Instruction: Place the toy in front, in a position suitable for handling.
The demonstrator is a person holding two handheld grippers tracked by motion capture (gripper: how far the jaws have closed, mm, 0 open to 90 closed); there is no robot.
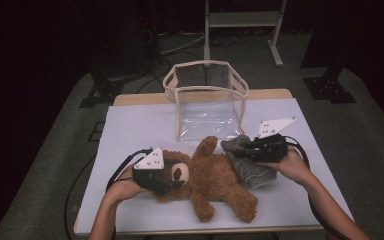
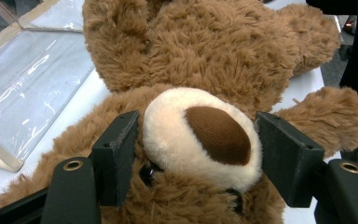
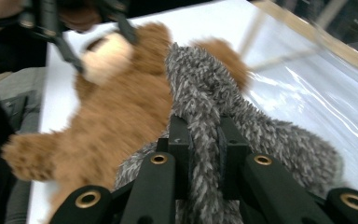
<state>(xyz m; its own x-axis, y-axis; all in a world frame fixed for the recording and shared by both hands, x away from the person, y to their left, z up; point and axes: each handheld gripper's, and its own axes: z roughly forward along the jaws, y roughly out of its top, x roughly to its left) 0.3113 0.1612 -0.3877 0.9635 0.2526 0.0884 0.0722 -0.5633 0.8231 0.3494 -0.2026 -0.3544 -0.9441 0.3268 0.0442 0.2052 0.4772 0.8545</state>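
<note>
**High view: 2 grippers on 2 soft toys**

The brown teddy bear (image 1: 215, 182) lies on its back on the white table (image 1: 130, 130), near the front edge. The left gripper (image 1: 177, 176) clamps its cream muzzle (image 2: 200, 135) between both jaws. Right of the bear, the right gripper (image 1: 240, 149) pinches a fold of grey furry fabric (image 3: 205, 102). A clear bag (image 1: 207, 97) stands behind.

Each hand-held gripper, left gripper (image 1: 172, 176) and right gripper (image 1: 246, 148), has a black body topped by a pale grey 3-cornered plate with small dark holes. 2 matt black jaws carry flat rectangular pads; brass-ringed holes mark their arms. Black cables trail back. Forearms bare, no sleeves.
</note>
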